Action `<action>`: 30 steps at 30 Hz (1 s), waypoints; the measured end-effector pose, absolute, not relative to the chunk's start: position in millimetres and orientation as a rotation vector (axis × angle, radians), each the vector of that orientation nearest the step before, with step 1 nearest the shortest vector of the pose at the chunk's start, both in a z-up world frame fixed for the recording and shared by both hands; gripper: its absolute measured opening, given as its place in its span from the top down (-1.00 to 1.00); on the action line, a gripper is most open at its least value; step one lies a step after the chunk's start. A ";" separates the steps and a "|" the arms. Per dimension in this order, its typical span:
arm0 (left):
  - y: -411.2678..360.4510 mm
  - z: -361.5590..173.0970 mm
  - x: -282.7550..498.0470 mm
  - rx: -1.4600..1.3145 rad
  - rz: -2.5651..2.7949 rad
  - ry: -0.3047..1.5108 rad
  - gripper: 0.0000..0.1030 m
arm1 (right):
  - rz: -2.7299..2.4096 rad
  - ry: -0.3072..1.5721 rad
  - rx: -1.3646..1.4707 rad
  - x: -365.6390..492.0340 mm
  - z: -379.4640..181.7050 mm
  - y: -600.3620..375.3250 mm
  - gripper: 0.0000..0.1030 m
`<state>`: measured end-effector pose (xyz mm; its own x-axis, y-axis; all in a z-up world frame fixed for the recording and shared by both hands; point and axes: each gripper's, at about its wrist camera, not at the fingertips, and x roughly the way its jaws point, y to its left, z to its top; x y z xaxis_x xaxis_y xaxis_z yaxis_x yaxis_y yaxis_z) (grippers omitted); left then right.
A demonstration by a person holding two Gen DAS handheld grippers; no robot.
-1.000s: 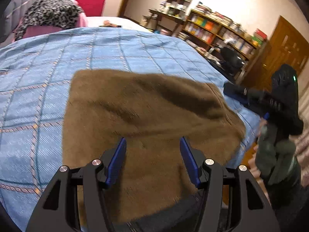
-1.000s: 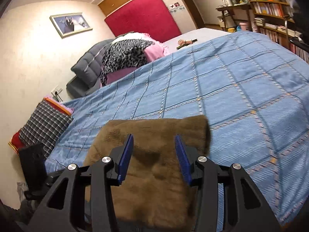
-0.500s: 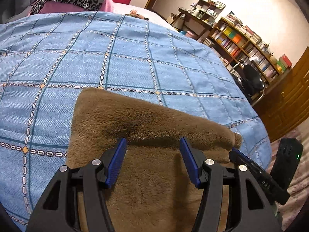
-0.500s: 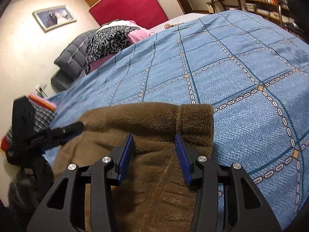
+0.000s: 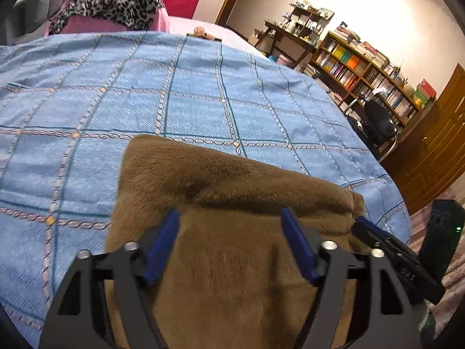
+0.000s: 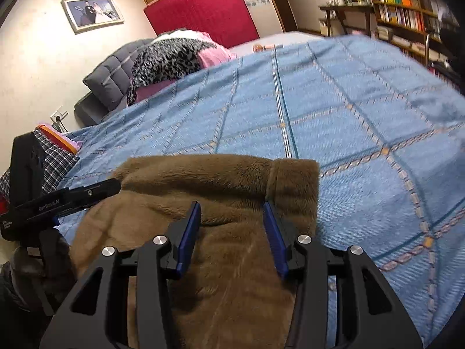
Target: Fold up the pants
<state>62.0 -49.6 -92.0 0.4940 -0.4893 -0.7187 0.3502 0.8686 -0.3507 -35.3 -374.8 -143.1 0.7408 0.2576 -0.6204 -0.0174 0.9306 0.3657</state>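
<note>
While the brown fleece pants (image 5: 232, 192) lie folded near the bed's front edge, on the blue checked bedspread (image 5: 203, 107), both grippers hang low over the near half of the bundle. The left gripper (image 5: 229, 247) has just been spreading its jaws; they stand wide now, with fleece beneath and between the blue pads (image 5: 161, 247) but nothing pinched. The right gripper (image 6: 232, 232) sits half-parted over the pants (image 6: 221, 180), its pads clear of the cloth as well, close to the cuff-like end by the bundle's far right corner.

This looks like the set-up for another fold. To do it well, each gripper should probably dip onto the near hem and take every layer, not just the top pile, since plush cloth slips and a shallow bite could peel one layer away. The two grips ought to sit evenly apart, near the bundle's side edges, so the lifted edge stays straight. Then carry it level toward the far fold line, keeping the bundle on the bed rather than dragging it off the front edge.
</note>
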 end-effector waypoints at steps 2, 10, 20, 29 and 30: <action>-45.6 -87.9 51.0 -0.154 -0.520 0.915 -0.43 | 0.157 0.709 0.334 -52.2 -136.0 -374.8 0.10; -37.6 -95.1 5.4 -0.038 -0.504 0.881 -0.43 | 0.163 0.729 0.216 -98.9 -146.4 -360.7 0.10; -42.0 -113.7 5.2 0.019 -0.466 0.860 -0.43 | 0.143 0.773 0.235 -96.4 -185.3 -363.3 -0.07; -34.0 -101.0 2.4 0.008 -0.406 0.910 -0.48 | 0.123 0.774 0.308 -99.9 -164.3 -373.0 -0.07; -33.4 -99.2 1.8 0.014 -0.390 0.911 -0.61 | 0.113 0.761 0.306 -102.2 -158.8 -373.2 -0.07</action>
